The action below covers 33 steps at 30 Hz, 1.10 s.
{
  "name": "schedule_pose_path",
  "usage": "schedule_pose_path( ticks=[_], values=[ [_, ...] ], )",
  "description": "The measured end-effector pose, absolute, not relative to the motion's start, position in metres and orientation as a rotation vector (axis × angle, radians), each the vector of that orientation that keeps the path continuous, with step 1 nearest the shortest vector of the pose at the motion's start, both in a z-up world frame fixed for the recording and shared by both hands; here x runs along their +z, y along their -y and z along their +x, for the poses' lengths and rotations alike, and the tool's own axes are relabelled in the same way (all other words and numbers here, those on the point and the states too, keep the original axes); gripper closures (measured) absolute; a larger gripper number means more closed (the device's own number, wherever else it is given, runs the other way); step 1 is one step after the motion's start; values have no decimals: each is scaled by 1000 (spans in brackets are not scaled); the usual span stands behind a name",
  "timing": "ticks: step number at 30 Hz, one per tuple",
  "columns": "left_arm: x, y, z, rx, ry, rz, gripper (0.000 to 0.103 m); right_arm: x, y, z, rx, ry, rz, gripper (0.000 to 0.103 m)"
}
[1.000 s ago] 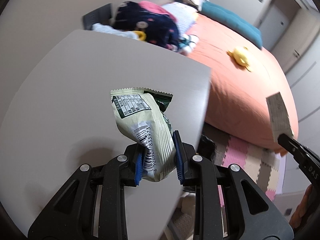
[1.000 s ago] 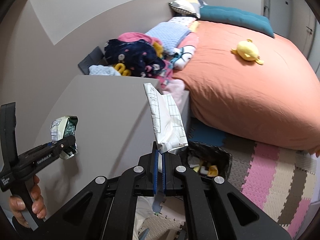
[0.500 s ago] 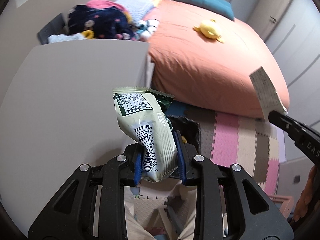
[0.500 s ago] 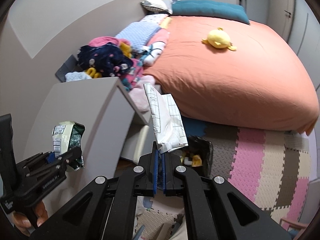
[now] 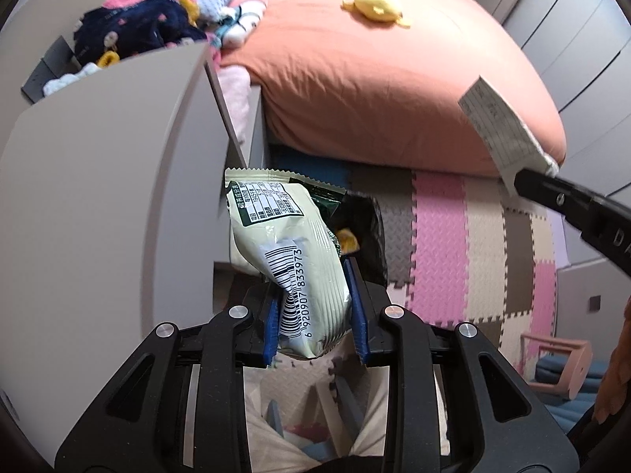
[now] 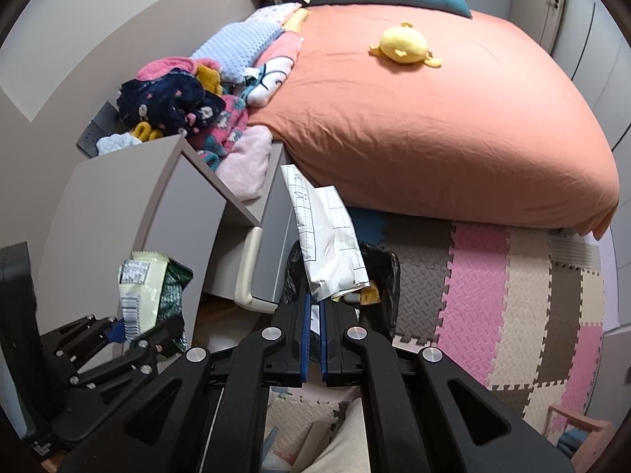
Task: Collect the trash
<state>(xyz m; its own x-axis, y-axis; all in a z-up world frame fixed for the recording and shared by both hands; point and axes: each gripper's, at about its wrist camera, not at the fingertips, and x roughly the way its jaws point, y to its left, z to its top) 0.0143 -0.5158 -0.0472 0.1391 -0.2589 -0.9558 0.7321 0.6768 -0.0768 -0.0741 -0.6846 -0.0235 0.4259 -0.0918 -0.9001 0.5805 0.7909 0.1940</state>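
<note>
My left gripper [image 5: 315, 311] is shut on a pale green snack wrapper [image 5: 288, 252] with a barcode, held in the air past the grey table edge. It also shows at lower left in the right wrist view [image 6: 150, 295]. My right gripper [image 6: 313, 335] is shut on a folded white paper [image 6: 327, 248] with printed grid lines, which also shows at right in the left wrist view [image 5: 501, 126]. A bin lined with a black bag [image 6: 388, 272] stands on the floor just beyond both grippers [image 5: 374, 228], with yellow scraps inside.
A grey table [image 5: 98, 197] fills the left. A bed with an orange cover [image 6: 434, 118] and a yellow plush toy [image 6: 404, 45] lies ahead. Clothes [image 6: 177, 106] are piled beside the bed. Pink, beige and brown foam mats [image 6: 512, 295] cover the floor.
Both grippers have swung right and down, off the table and toward the black-lined bin on the floor. Each still holds its piece of trash.
</note>
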Motion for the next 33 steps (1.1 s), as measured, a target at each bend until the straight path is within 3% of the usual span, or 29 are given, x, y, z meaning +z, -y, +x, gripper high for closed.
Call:
schedule_pose_path(
  ticks=[2, 4, 5, 6, 9, 33],
  values=[
    [-56, 519, 15, -757, -1265, 481, 69, -29, 690, -72, -445, -1066, 543, 99],
    [-63, 523, 16, -758, -1297, 499, 42, -36, 698, -68, -433, -1086, 569, 94],
    [-65, 523, 18, -757, -1310, 499, 17, -38, 700, -66, -432, -1093, 581, 83],
    [-65, 523, 20, -752, -1306, 495, 9, -40, 705, -64, -449, -1098, 587, 67],
    [-62, 518, 30, -730, -1295, 464, 9, -34, 706, -62, -497, -1065, 547, 47],
    [-56, 490, 58, -653, -1253, 420, 9, -23, 691, -41, -505, -1041, 479, 38]
  ],
)
